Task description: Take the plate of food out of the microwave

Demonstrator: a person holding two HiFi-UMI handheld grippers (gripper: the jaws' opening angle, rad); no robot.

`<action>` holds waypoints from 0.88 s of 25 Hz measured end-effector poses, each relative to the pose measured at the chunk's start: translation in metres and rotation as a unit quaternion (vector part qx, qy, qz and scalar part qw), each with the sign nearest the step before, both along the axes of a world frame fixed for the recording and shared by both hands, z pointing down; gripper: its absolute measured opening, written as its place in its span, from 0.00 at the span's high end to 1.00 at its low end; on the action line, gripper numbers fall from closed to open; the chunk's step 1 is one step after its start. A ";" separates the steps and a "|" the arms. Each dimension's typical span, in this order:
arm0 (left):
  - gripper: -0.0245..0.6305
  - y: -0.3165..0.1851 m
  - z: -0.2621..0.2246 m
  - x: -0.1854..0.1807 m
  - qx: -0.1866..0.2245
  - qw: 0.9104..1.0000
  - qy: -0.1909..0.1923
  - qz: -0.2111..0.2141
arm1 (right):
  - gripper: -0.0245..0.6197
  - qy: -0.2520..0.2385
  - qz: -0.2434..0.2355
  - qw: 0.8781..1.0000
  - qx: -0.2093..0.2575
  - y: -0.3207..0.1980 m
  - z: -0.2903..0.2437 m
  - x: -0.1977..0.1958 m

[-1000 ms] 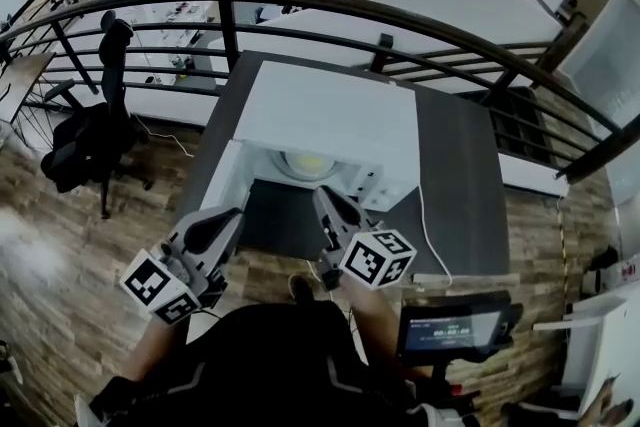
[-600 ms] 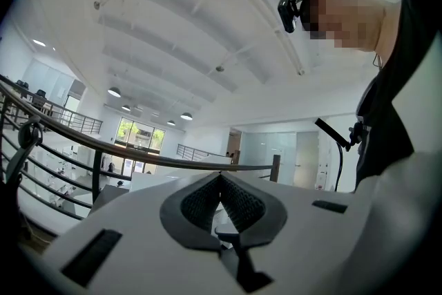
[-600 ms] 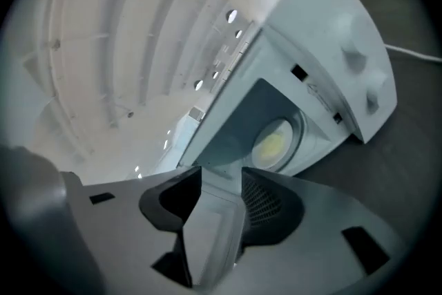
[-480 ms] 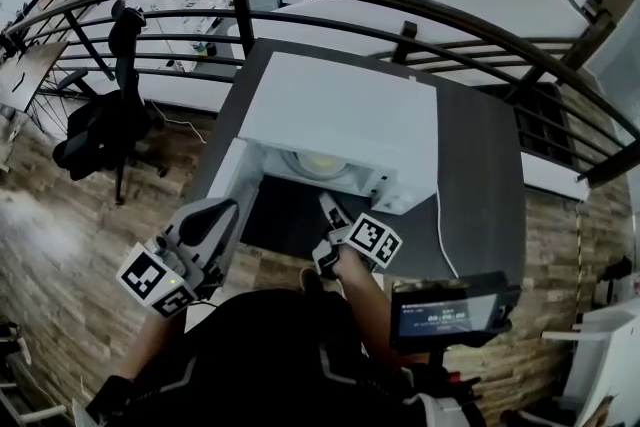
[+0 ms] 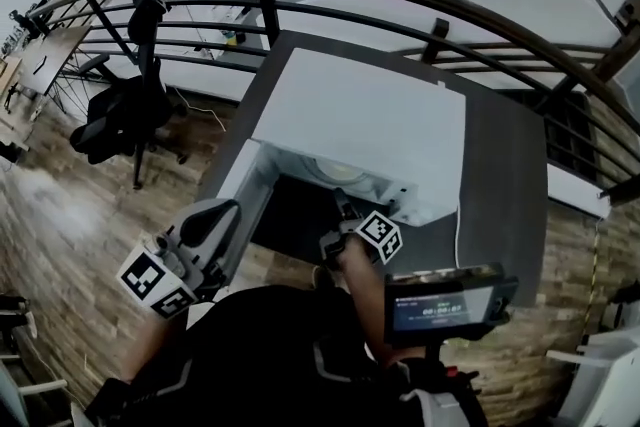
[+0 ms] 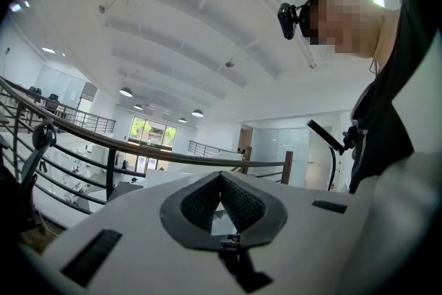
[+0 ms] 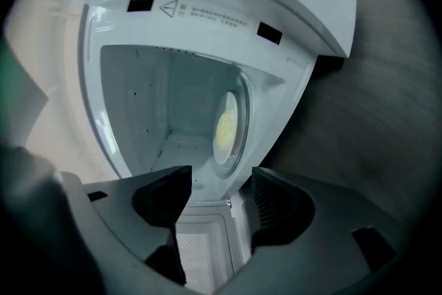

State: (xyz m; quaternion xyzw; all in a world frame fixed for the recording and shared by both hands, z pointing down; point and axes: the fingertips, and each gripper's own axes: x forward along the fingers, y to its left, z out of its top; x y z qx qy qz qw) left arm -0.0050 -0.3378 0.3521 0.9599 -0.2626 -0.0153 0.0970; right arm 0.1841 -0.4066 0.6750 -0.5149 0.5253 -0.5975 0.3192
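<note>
A: What fills the left of the scene?
B: Wood-plank floor (image 5: 60, 205), with a black office chair (image 5: 125, 110) beside a curved railing (image 5: 400, 3); desks lie on a lower level beyond it. Nearer, the left gripper (image 5: 220, 215) is held off the table's left edge, jaws closed together, nothing between them.
A: And the middle?
B: A dark grey table (image 5: 500, 165) set against the railing bears a white microwave (image 5: 360, 115), its door (image 5: 235, 180) swung open to the left. The plate of food (image 5: 338, 171), yellow on a pale plate, lies inside on the cavity floor.
A: The right gripper (image 5: 345, 207)?
B: It is at the cavity's mouth, short of the plate and not touching it; its jaws are opening, with nothing held. Farther right, a white cable (image 5: 458, 225) trails across the table, and a small lit screen (image 5: 440, 303) shows near the table's front corner.
</note>
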 end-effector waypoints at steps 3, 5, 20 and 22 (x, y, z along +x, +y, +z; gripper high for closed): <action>0.96 -0.006 0.001 0.000 -0.003 1.000 -0.010 -0.016 | 0.56 -0.029 0.002 0.999 -0.018 -0.012 0.012 -0.002; 0.96 -0.010 0.002 0.001 -0.004 1.000 -0.018 -0.024 | 0.55 -0.048 0.008 0.999 -0.025 -0.021 0.018 -0.001; 0.96 -0.027 0.015 -0.002 -0.015 0.997 -0.039 -0.062 | 0.50 -0.132 0.049 0.989 -0.047 -0.064 0.052 0.003; 0.96 -0.027 0.015 -0.002 -0.018 0.997 -0.043 -0.066 | 0.50 -0.141 0.056 0.987 -0.050 -0.066 0.055 0.004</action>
